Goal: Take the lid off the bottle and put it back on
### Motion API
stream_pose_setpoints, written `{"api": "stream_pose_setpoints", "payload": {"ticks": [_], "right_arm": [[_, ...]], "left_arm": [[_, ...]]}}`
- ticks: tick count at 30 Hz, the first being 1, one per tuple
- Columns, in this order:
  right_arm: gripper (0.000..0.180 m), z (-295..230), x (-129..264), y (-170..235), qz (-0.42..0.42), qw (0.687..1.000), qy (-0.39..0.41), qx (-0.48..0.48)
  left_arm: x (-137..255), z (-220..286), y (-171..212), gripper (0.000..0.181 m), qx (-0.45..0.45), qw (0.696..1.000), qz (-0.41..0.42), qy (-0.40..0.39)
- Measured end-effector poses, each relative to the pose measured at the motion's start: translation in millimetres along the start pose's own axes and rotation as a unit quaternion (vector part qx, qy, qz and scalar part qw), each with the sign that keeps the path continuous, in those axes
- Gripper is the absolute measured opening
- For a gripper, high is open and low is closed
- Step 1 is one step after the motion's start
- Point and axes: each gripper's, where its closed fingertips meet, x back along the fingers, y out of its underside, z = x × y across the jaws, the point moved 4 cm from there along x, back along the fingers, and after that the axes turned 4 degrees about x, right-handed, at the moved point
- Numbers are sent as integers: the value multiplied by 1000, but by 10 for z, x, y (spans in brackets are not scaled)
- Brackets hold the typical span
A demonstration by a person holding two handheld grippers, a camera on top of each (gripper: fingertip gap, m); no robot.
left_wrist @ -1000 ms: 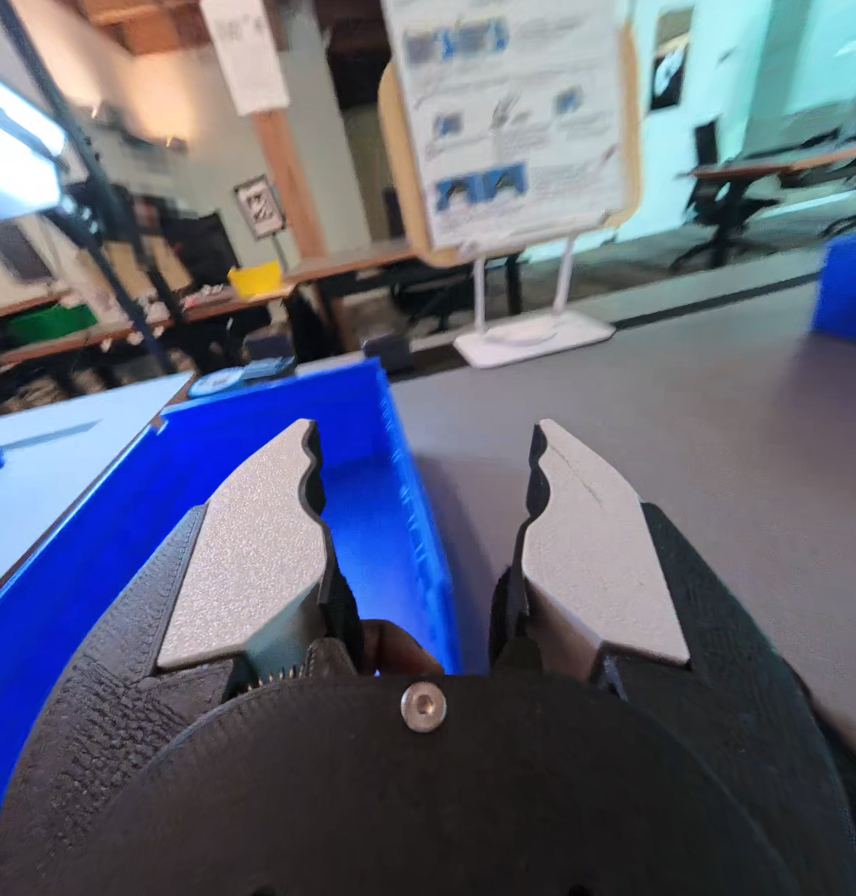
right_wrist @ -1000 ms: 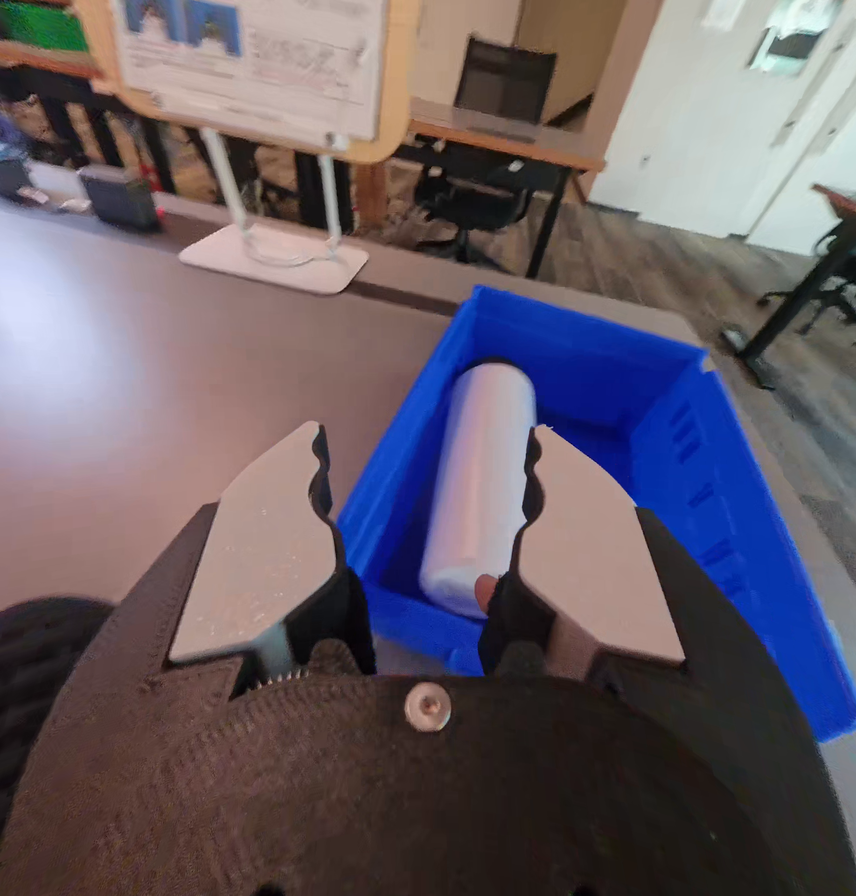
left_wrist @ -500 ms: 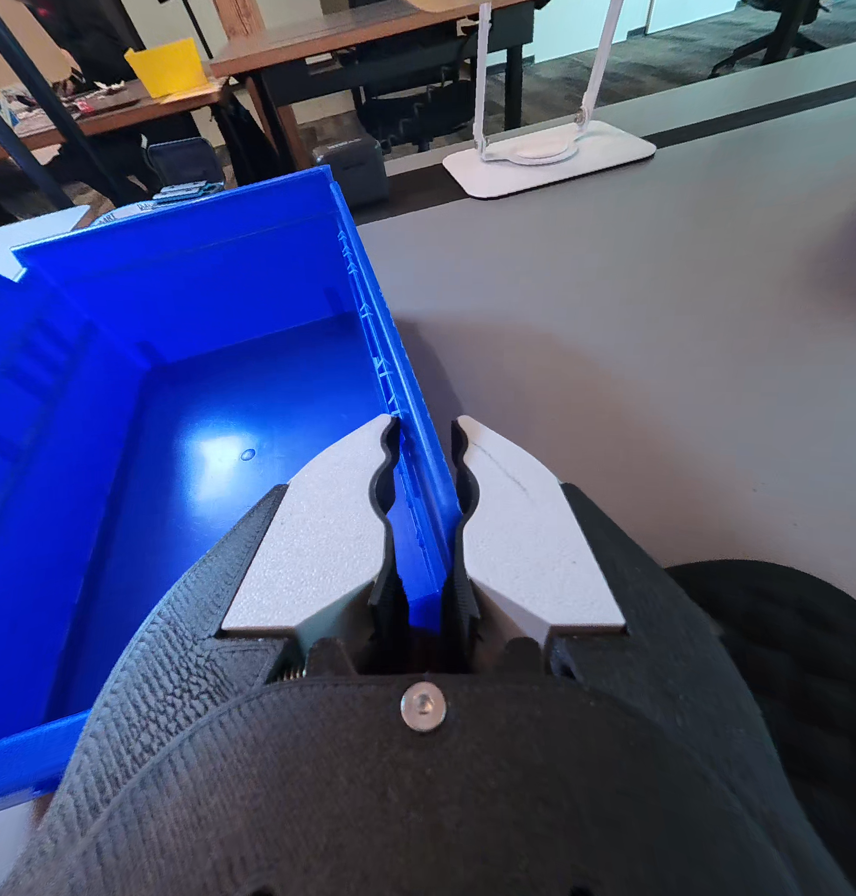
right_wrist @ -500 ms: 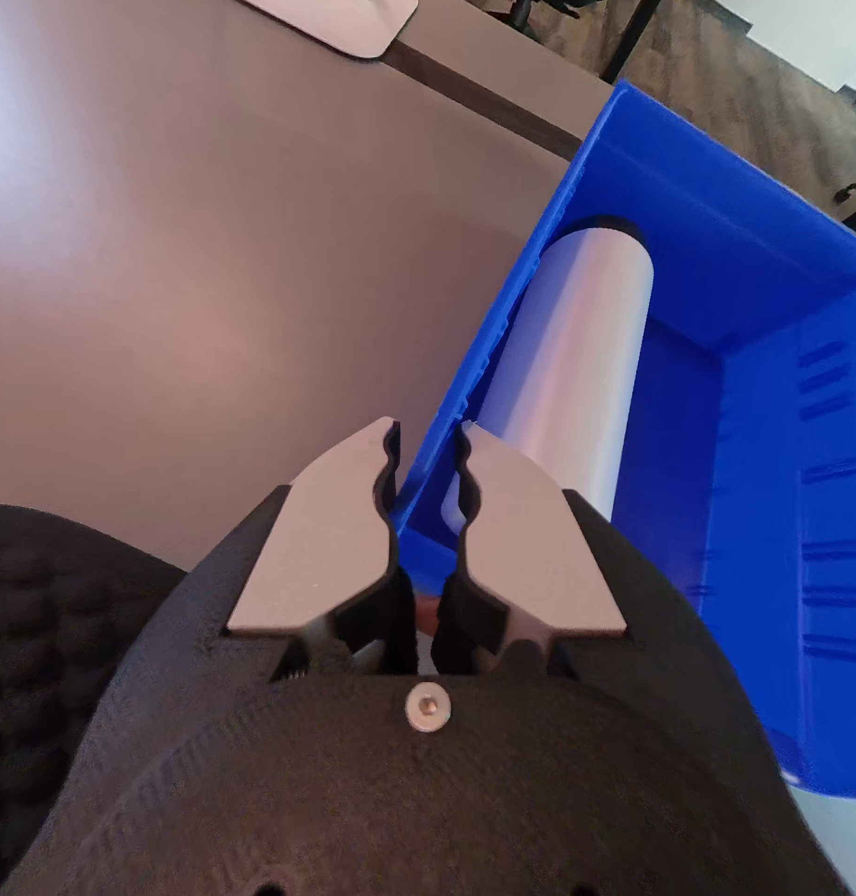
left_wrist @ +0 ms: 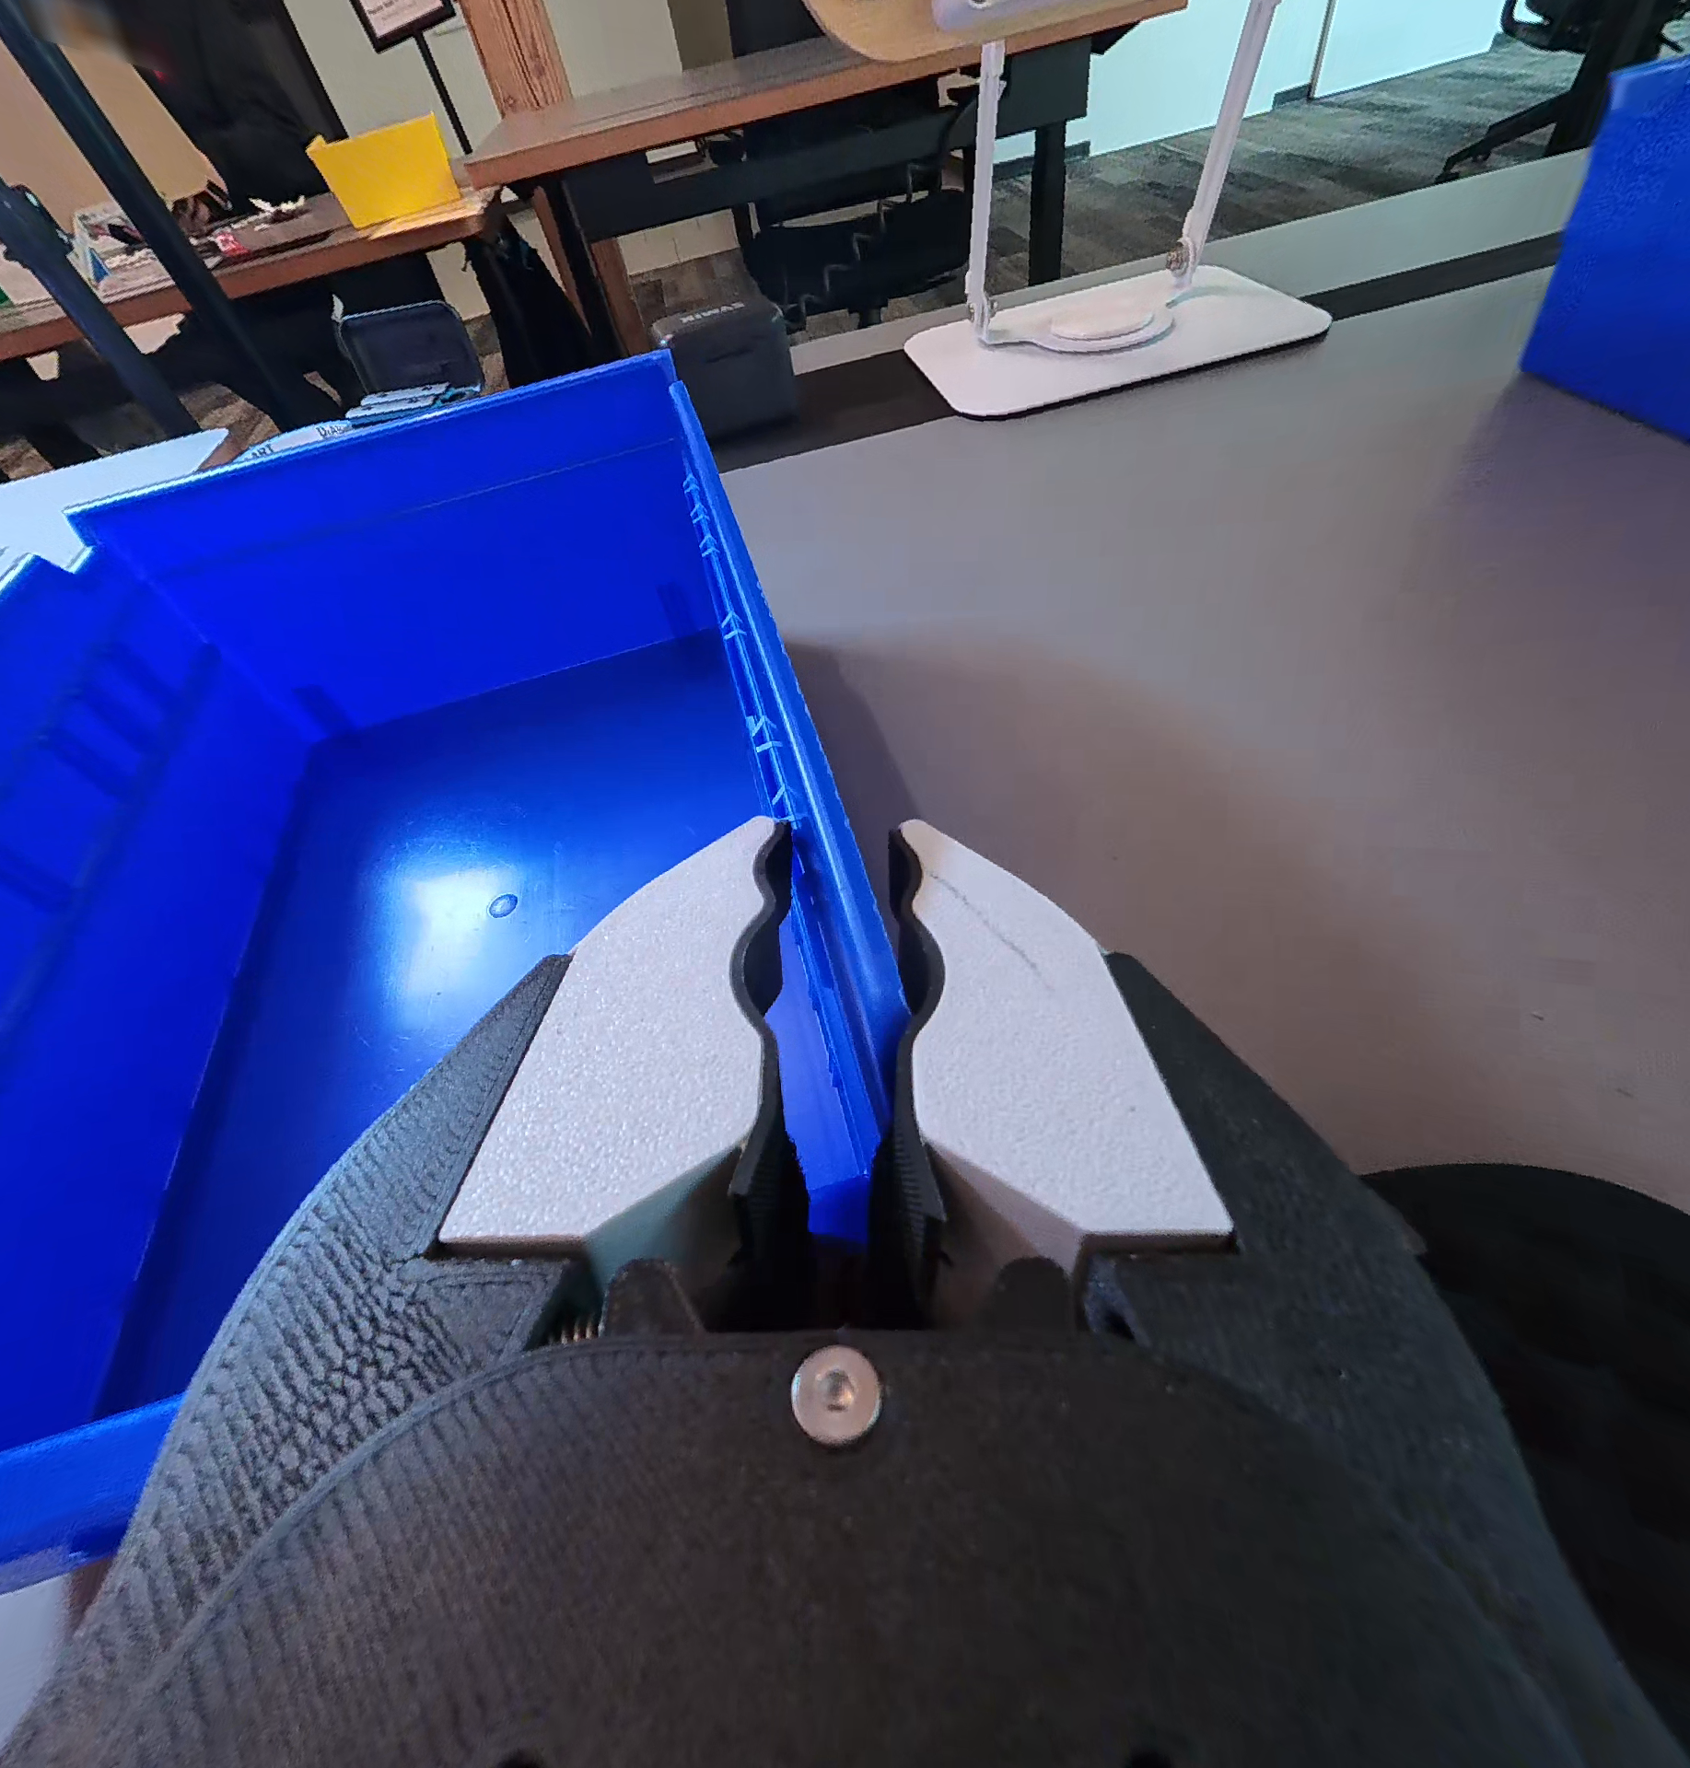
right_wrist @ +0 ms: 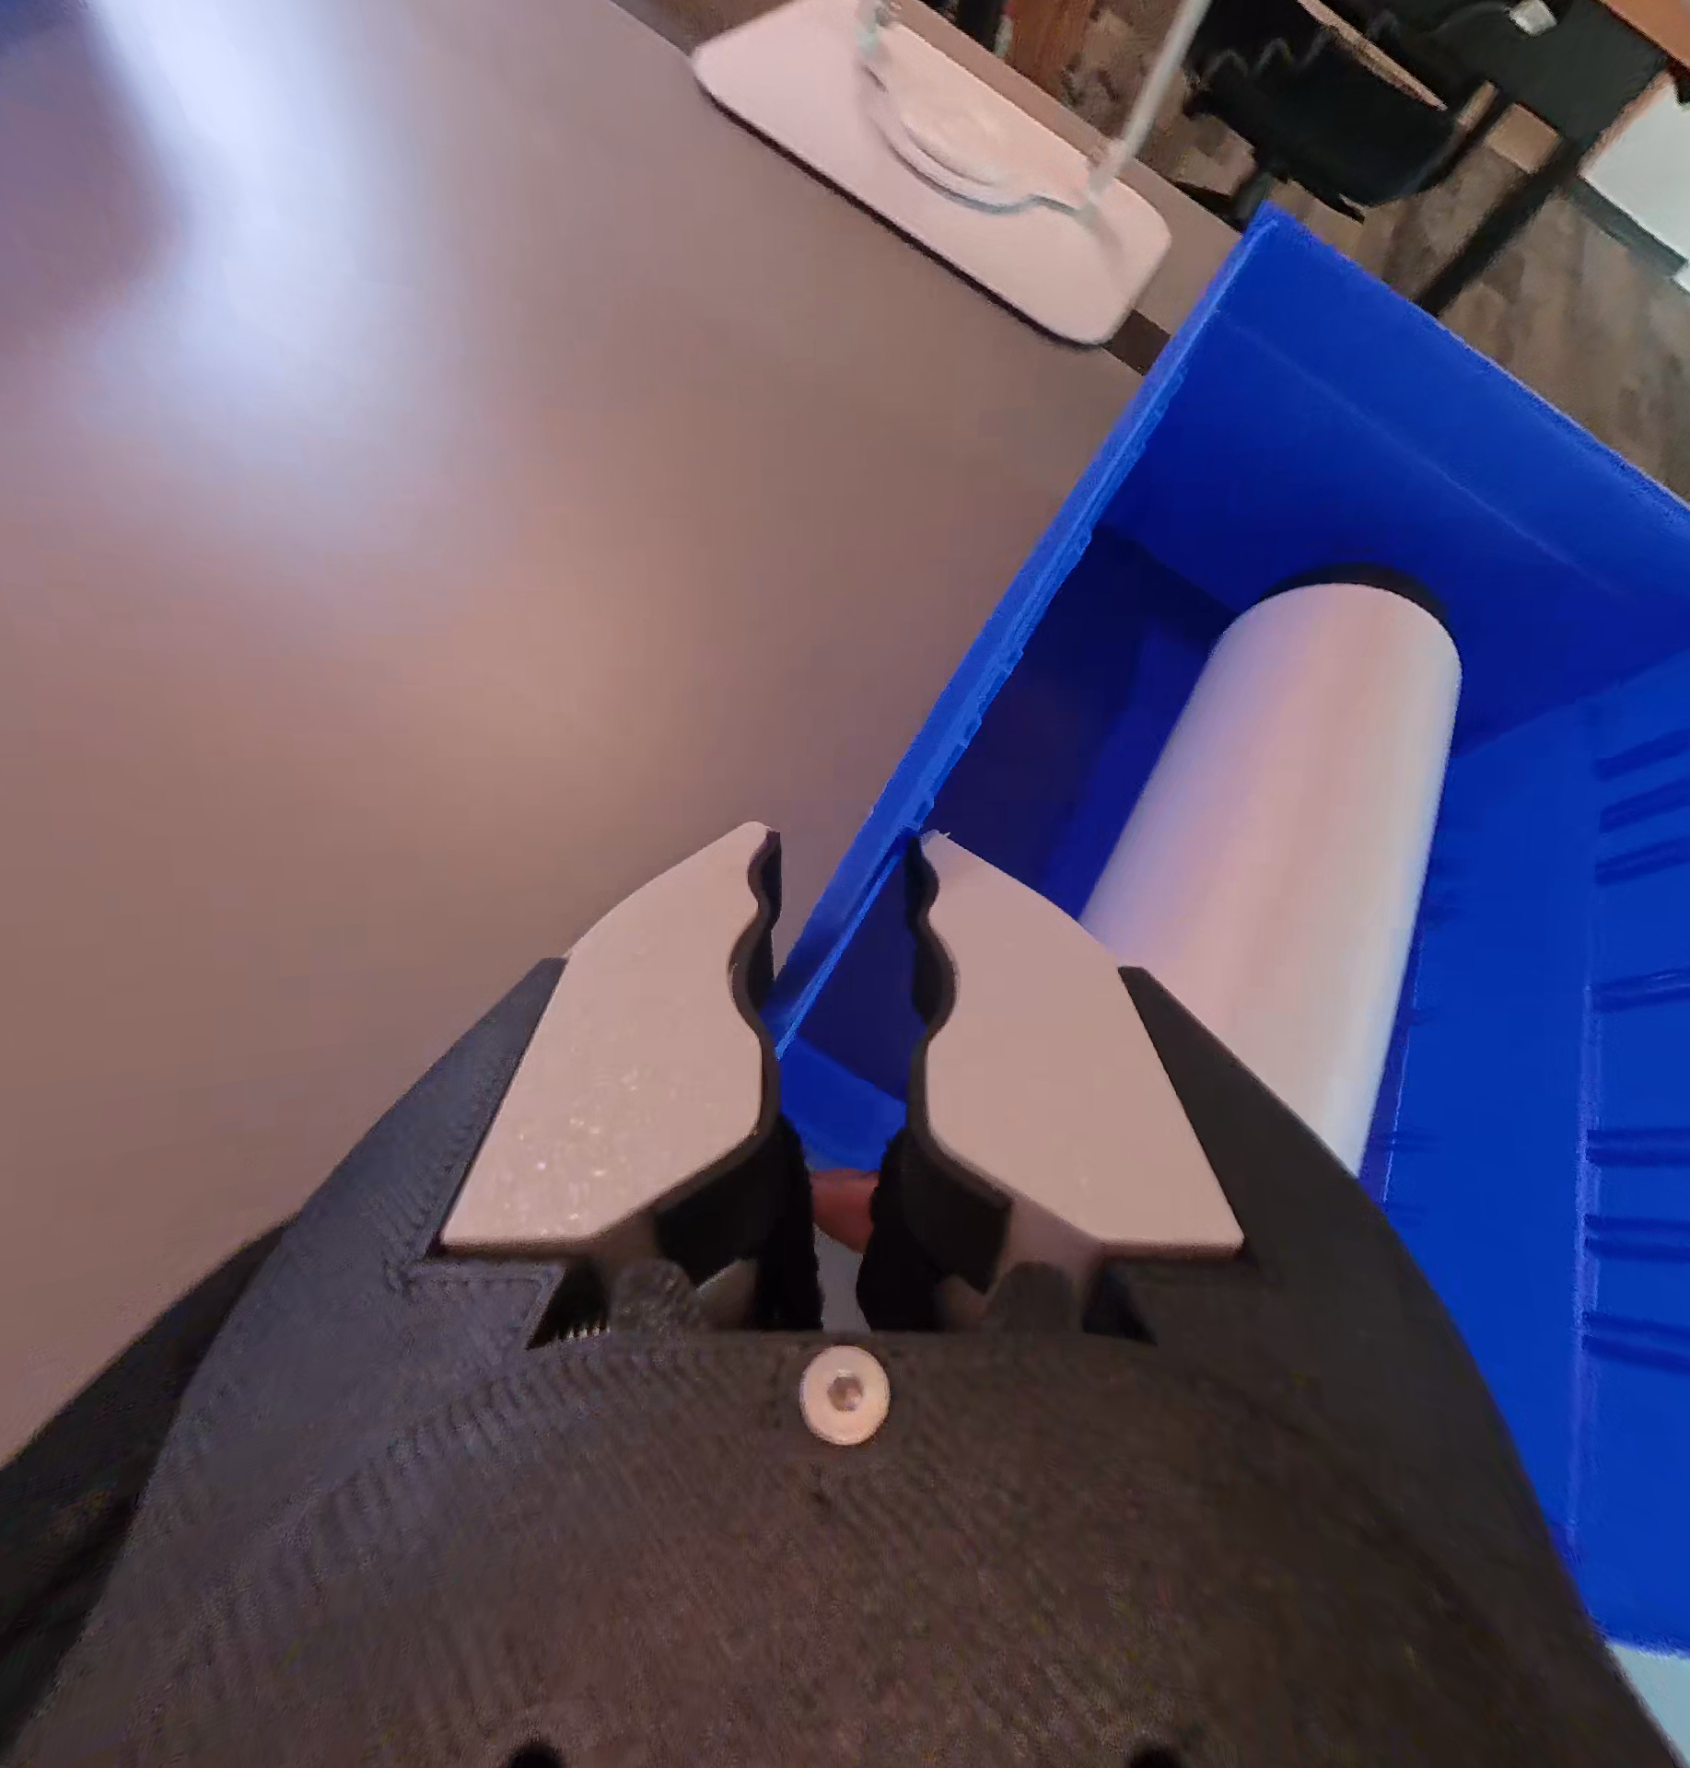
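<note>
both grippers clamped on bin walls, bottle not yet touched

the left gripper (left_wrist: 839, 842) was nearly closed on the side wall of an empty blue bin (left_wrist: 534, 536); the right gripper (right_wrist: 841, 847) pinched the near corner of a second blue bin (right_wrist: 1319, 402), where the pale bottle (right_wrist: 1300, 842) lay on its side. judged an opening step; next calls for letting go and reaching the bottle.

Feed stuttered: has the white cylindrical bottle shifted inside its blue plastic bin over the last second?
No. The white cylindrical bottle lies on its side against the same left wall of the blue plastic bin, far end at the back wall; only the camera moved.
</note>
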Motion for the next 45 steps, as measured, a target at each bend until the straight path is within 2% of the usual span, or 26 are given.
{"api": "stream_pose_setpoints", "payload": {"ticks": [10,16,20,24,29,31,33,36,39,43,45], "right_arm": [[32,-962,-345,-665,30,988,-100,116],[38,-1544,-490,-1024,58,979,-150,128],[42,-1847,-599,-1227,74,974,-165,136],[42,-2043,-674,-1367,85,969,-176,151],[41,-2269,-715,-1494,106,958,-204,170],[41,-2351,-728,-1540,112,954,-214,178],[41,-2424,-741,-1582,119,950,-222,186],[42,-2519,-755,-1631,129,944,-235,193],[42,-2615,-760,-1673,143,937,-248,198],[43,-2670,-771,-1700,154,933,-253,206],[43,-2684,-778,-1708,161,930,-257,209]], "left_arm": [[-65,-20,-18,24,12,1000,2,4],[-83,-16,-27,26,17,1000,5,18],[-33,-32,-64,35,26,999,29,25],[185,-165,-157,40,44,995,86,26],[635,-600,-264,44,71,982,174,7],[817,-844,-272,45,91,976,199,-20],[957,-1146,-217,48,100,970,206,-80],[1069,-1529,-91,58,96,963,201,-153],[986,-1815,98,67,67,967,161,-188],[704,-1945,346,69,58,985,84,-143],[617,-1872,395,53,62,991,59,-99]]}}
